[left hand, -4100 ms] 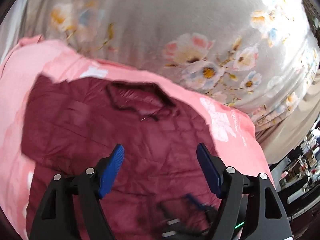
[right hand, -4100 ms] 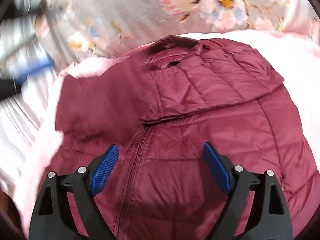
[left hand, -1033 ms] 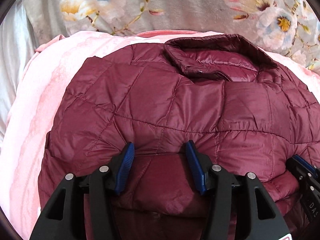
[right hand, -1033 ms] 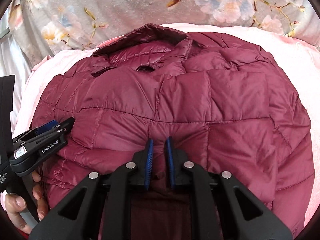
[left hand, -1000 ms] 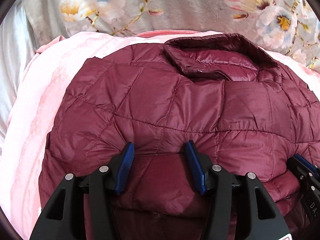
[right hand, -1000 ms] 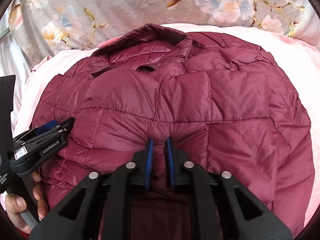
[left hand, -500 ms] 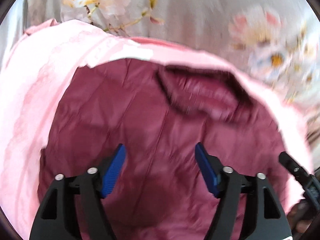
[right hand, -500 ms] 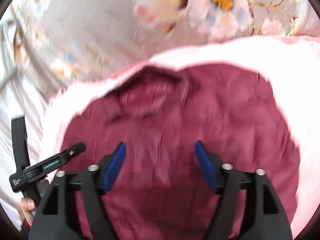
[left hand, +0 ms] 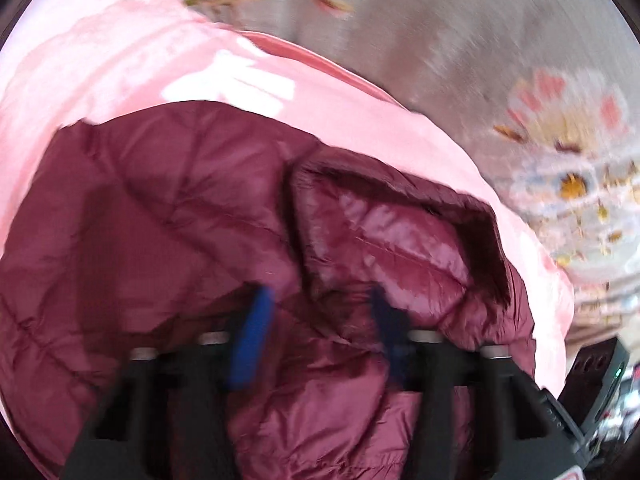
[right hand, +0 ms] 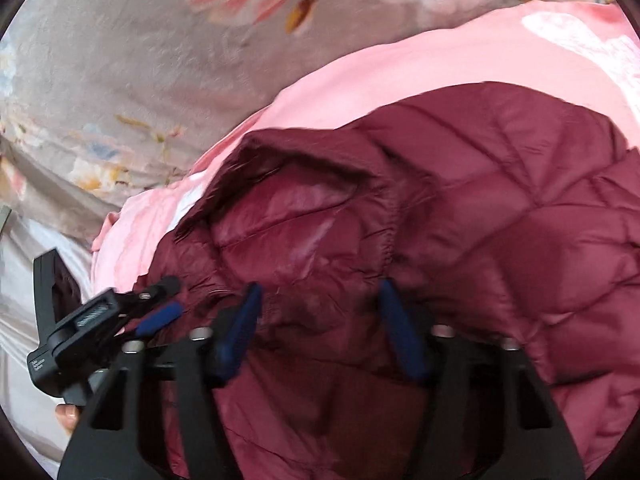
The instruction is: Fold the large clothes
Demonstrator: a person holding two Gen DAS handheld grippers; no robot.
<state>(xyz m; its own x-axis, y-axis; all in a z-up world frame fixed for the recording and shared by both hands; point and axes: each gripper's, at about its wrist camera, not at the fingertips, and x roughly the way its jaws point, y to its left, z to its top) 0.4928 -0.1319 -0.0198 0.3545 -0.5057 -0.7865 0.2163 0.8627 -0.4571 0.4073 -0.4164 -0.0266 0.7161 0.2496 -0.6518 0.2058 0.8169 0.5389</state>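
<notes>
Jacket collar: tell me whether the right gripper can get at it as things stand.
Probably yes. The collar lies exposed on top of the maroon jacket, just ahead of the right gripper, with nothing covering it. Its jaws are closing, with jacket fabric bulging between them, so they must reopen first.

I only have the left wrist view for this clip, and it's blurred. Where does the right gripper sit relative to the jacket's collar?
Observer: In the right wrist view, the right gripper is just short of the collar of the jacket. Its jaws are closing, with a gap between the pads.
Operator: Can you see the left gripper from there?
Observer: Yes. The left gripper shows side-on at the jacket's left edge, and its jaws are closing too.
Operator: Anything beyond the pink blanket on that side?
Observer: A white sheet lies left of the pink blanket.
Operator: Is the person visible?
Observer: Only a fingertip, below the left gripper's handle.
</notes>
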